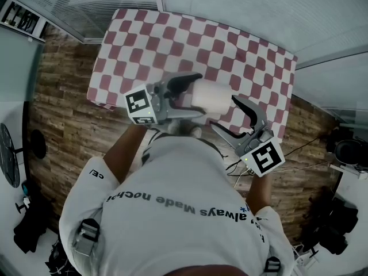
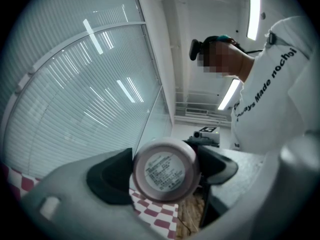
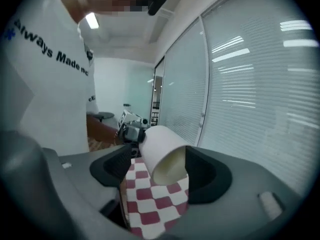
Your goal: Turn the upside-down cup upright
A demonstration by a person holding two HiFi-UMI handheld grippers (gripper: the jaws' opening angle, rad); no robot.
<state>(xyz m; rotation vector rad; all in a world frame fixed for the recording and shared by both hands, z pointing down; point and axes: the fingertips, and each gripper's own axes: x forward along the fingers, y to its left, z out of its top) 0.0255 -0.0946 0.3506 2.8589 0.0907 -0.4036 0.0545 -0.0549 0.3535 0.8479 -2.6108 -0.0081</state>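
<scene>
A white paper cup (image 1: 210, 96) lies on its side in the air above the near edge of the checkered table (image 1: 241, 45). My left gripper (image 1: 199, 95) is shut on its base end. In the left gripper view the labelled bottom of the cup (image 2: 164, 170) faces the camera, squeezed between both pads. My right gripper (image 1: 223, 112) stands open at the cup's mouth end. In the right gripper view the cup (image 3: 159, 149) hangs tilted between the jaws with its open mouth toward the camera; a gap shows beside the left pad (image 3: 116, 168).
The red-and-white cloth (image 3: 150, 204) covers the table. Wood floor (image 1: 69, 125) surrounds it, with glass walls and blinds behind. Cables (image 1: 299, 154) and dark equipment (image 1: 345, 148) lie at the right. The person's white shirt (image 1: 172, 211) fills the lower head view.
</scene>
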